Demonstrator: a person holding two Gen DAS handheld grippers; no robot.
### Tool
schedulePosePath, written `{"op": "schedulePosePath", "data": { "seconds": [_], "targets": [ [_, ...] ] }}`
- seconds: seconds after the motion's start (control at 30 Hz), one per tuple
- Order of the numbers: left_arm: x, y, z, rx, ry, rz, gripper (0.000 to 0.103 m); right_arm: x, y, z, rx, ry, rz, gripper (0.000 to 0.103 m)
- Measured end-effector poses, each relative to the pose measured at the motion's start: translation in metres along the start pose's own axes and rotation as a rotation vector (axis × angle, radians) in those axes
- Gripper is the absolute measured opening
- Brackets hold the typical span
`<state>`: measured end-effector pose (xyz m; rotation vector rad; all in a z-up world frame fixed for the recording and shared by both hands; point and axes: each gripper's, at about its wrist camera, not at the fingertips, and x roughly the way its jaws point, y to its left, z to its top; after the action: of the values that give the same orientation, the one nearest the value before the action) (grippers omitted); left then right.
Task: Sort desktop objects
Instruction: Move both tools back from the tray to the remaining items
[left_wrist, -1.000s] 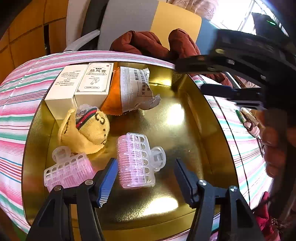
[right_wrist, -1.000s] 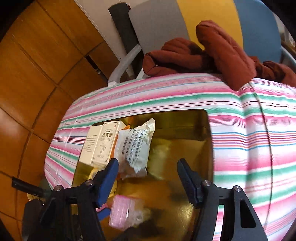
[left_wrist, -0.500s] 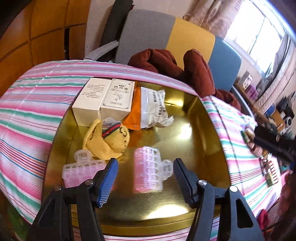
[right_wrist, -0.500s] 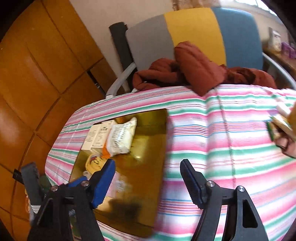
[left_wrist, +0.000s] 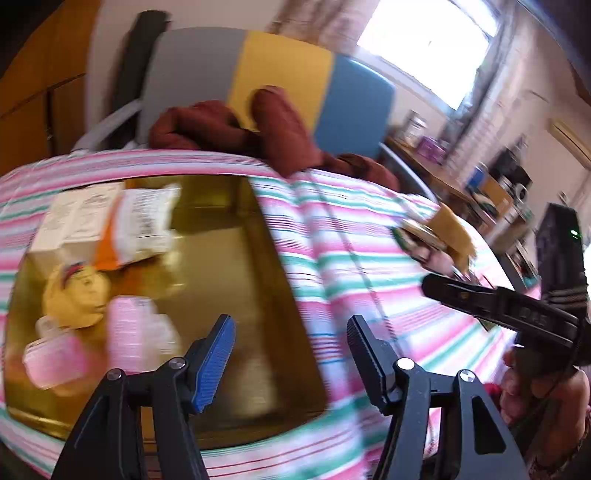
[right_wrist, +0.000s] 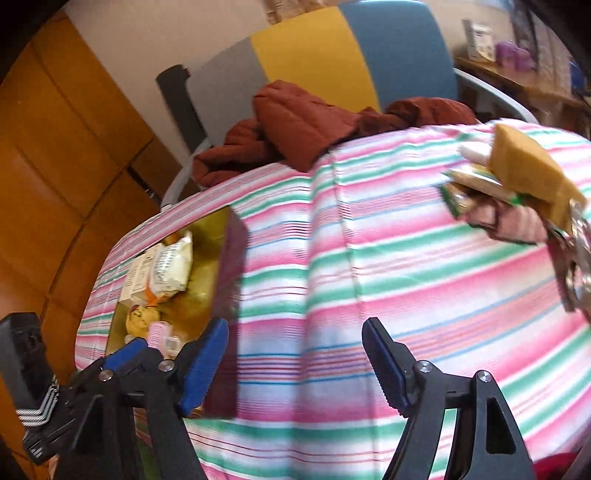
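Note:
A gold tray (left_wrist: 229, 280) lies on the striped tablecloth (left_wrist: 351, 258) and holds two white boxes (left_wrist: 74, 218), a snack packet (left_wrist: 144, 221), a yellow plush toy (left_wrist: 77, 295) and two pink hair rollers (left_wrist: 129, 332). My left gripper (left_wrist: 290, 325) hovers open over the tray's right rim with nothing in it. My right gripper (right_wrist: 295, 326) hangs over bare cloth (right_wrist: 406, 277), its jaws opening with nothing between them. To its far right sits a loose pile (right_wrist: 517, 184): a tan sponge-like block, green packets and keys (right_wrist: 576, 266). The tray (right_wrist: 218, 258) is at this view's left.
A chair (left_wrist: 280, 74) with a grey, yellow and blue back stands behind the table, and a brown jacket (left_wrist: 277, 133) spills onto the cloth. The right tool's black body (left_wrist: 517, 314) and a hand (left_wrist: 517, 387) fill the left view's right side. A wooden wall (right_wrist: 55, 147) is on the left.
Both views have swung right, so the tray now sits to the left. The right gripper has left the tray for the bare cloth near the pile, and its jaws have widened.

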<state>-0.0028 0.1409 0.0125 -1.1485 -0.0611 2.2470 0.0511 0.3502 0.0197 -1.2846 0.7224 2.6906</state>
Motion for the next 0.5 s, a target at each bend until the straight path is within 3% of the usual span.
{"op": "schedulePosePath", "data": {
  "seconds": [0.5],
  "targets": [
    [0.046, -0.103, -0.014, 0.187, 0.106, -0.144, 0.064, -0.038, -0.104, -0.032, 0.156, -0.045, -0.15, 0.079]
  ]
}}
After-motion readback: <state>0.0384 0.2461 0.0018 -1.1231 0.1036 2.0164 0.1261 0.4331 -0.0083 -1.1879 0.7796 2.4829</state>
